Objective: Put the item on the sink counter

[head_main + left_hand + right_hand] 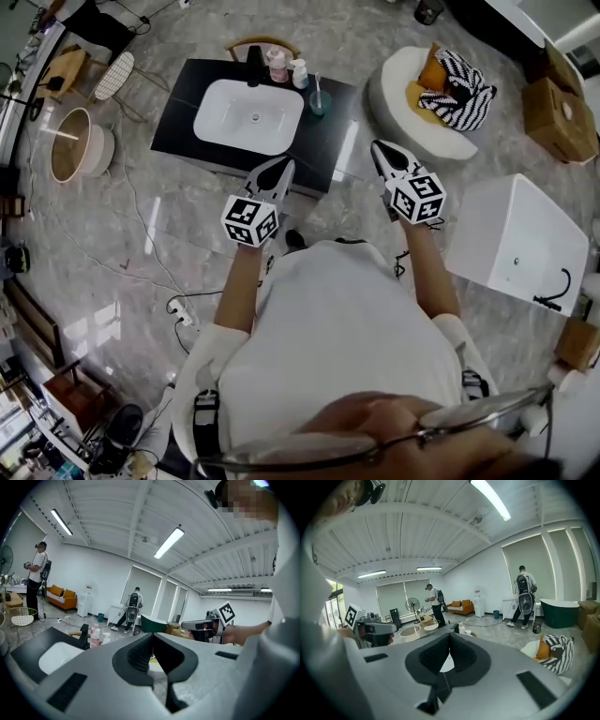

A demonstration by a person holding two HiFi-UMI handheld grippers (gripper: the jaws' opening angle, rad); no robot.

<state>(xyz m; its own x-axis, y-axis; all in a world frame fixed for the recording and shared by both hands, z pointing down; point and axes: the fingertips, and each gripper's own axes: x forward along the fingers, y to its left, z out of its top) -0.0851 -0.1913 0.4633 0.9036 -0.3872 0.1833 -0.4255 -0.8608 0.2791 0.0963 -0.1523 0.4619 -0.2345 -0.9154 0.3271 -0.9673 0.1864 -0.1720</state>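
Note:
The black sink counter [178, 122] with its white basin [248, 117] stands on the marble floor in front of me. At its back edge are a black faucet [254, 66], a pink bottle [277, 64], a white bottle [298, 73] and a teal cup [320, 101] holding a toothbrush. My left gripper [281, 169] hovers over the counter's near right corner, shut and empty. My right gripper [378, 147] hangs to the right of the counter, also shut with nothing in it. In both gripper views the jaws [152, 634] [450, 634] meet with nothing between them.
A round white cushion seat [403, 75] with a striped cloth and an orange pillow sits to the right of the counter. A white cabinet [516, 244] and cardboard boxes [560, 117] stand further right. A round basket [70, 145] and floor cables [178, 314] lie to the left. People stand far off.

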